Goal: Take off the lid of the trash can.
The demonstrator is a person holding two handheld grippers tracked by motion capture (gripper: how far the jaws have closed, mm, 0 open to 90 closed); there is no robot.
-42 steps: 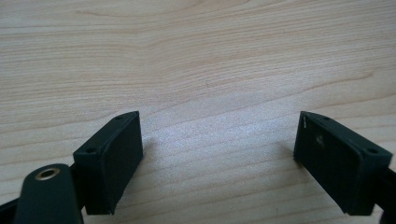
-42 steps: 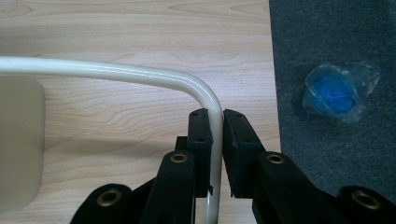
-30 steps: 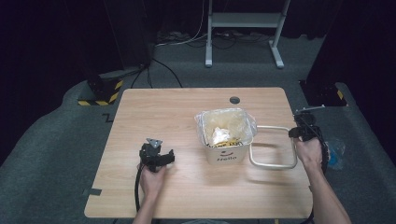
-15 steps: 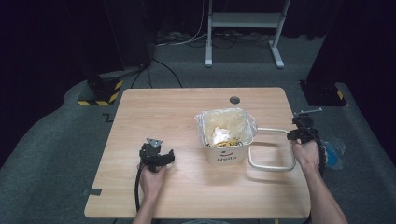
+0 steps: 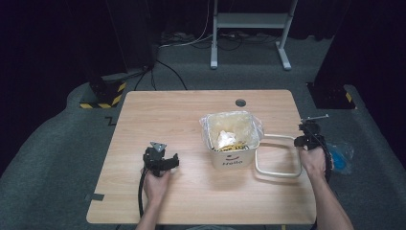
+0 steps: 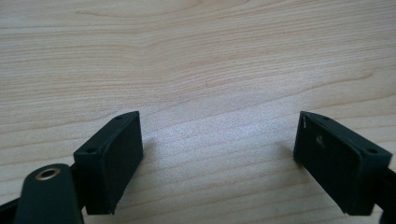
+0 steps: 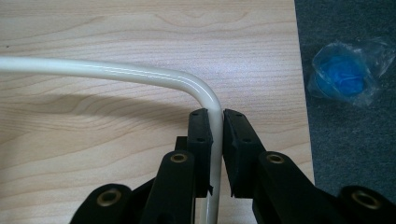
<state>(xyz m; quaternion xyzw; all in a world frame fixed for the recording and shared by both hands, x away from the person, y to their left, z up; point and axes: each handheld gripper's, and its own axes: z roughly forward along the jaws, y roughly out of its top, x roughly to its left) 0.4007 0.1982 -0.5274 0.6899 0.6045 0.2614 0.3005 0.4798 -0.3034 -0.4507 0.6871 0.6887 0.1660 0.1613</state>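
Item: cream wire frame (image 5: 280, 155), a rounded rectangular loop lying flat on the wooden table (image 5: 167, 120), right of centre, one end touching or tucked behind the white bin (image 5: 233, 149). Bin: upright, marked "Hello", lined with a clear bag (image 5: 209, 125), pale scraps inside.

Right gripper (image 7: 215, 122): jaws nearly closed, clamped on the frame's far right bar just below its rounded corner.

Left gripper (image 6: 217, 154): jaws spread wide, nothing between them, resting low over bare tabletop well left of the bin.

Off the table's right edge: a blue object in clear wrap (image 7: 346, 74) on the grey floor.

Handling note: the grip sits at one corner, so the loop would likely swing; lift slowly, keep the frame level, and steady the bin with the free gripper if needed.
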